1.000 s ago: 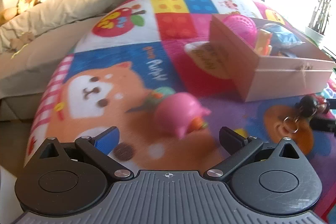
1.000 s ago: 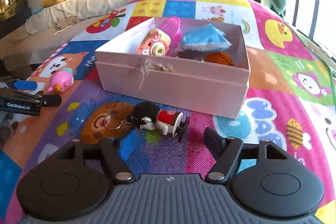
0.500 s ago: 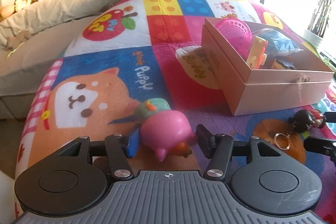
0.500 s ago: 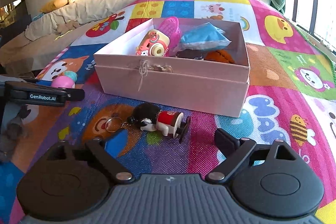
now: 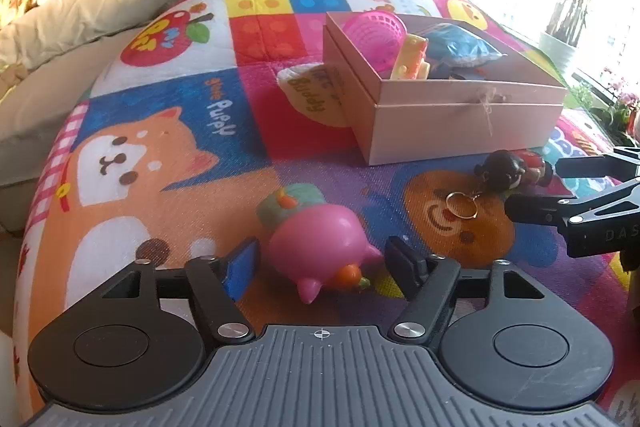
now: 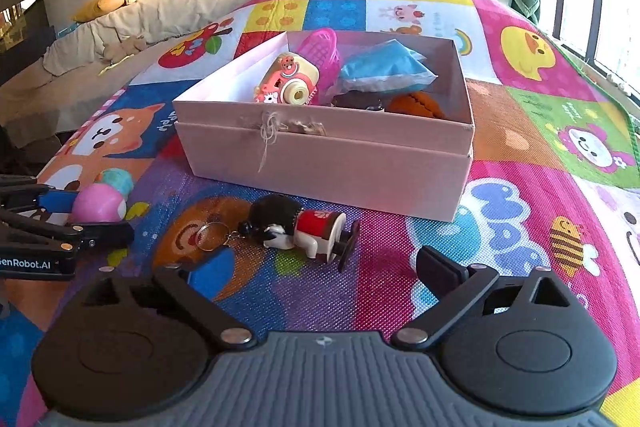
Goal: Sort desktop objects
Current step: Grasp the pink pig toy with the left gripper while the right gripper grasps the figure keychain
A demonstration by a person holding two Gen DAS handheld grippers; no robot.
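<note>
- The left hand-held gripper point(image 5: 324, 263) sits low over the colourful cartoon-printed play mat point(image 5: 168, 131), its jaws spread apart on either side of a glossy pink plastic pig toy with a teal hat point(image 5: 316, 247); the fingers flank the toy's body, with a narrow gap visible on each side, so it is bracketing the toy rather than clamping it.
- The pig toy lies on its side on the mat, on the orange patch beside the printed puppy face, hat end pointing away from the gripper.
- In the right wrist view the same pig toy point(image 6: 100, 203) shows at the far left, between the left gripper's fingers.
- Further right lies a small doll keychain with a black round head, red-and-white body and a gold ring point(image 6: 298, 229), flat on the mat on the printed bear face, just in front of the box and apart from both grippers.
- Behind it stands an open pale pink cardboard box with a twine bow on its front wall point(image 6: 360, 163); inside are a pink-and-cream toy camera point(image 6: 290, 83), a magenta plastic mesh basket point(image 6: 320, 47), a blue crinkled plastic bag point(image 6: 384, 69) and two dark brown and orange pieces too small to identify.
- The right hand-held gripper point(image 6: 320, 277) hovers over the mat near the keychain's feet, jaws wide apart and holding nothing.
</note>
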